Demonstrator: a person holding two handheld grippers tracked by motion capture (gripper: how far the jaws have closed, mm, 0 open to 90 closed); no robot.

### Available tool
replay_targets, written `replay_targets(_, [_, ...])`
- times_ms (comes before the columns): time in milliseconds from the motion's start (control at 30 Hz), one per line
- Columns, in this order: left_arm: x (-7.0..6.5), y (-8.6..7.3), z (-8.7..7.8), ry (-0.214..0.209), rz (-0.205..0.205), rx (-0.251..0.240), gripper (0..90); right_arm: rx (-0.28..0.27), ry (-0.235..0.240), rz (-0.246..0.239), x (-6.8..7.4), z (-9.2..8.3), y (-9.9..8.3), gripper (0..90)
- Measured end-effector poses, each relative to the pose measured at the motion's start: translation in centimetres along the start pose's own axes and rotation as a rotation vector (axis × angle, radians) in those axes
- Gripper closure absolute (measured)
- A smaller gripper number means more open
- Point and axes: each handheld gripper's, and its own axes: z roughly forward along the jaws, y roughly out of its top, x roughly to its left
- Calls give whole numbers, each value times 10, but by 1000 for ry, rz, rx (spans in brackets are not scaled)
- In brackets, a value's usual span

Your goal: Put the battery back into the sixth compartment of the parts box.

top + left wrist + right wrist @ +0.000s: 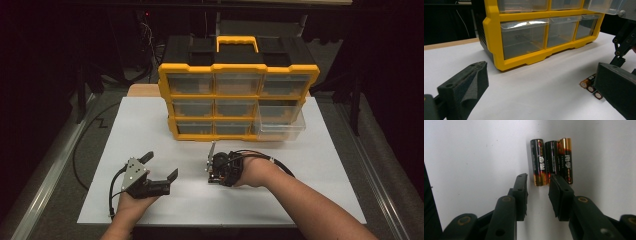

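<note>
Table point(150, 125) carries a yellow drawer cabinet point(239, 102) at its far side, its right middle drawer point(280, 122) pulled out, probably to take what gets picked. Left gripper point(159, 167) rests near the front, jaws spread wide and empty, out of the way. Right gripper point(537, 192) points down, jaws narrowed but not pressing, bracketing the leftmost of three batteries point(551, 161) lying side by side.

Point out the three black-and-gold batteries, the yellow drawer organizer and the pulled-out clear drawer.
black-and-gold batteries point(551, 160): right gripper view, on the middle battery's body.
yellow drawer organizer point(239, 68): high view, on its top front rail.
pulled-out clear drawer point(280, 131): high view, on its clear front wall.
</note>
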Motion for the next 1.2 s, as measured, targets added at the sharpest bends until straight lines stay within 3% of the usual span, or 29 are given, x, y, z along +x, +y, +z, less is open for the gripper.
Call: replay_targets(1200, [1, 0, 0, -1, 0, -6, 5, 32, 19, -57, 5, 18, 11, 718])
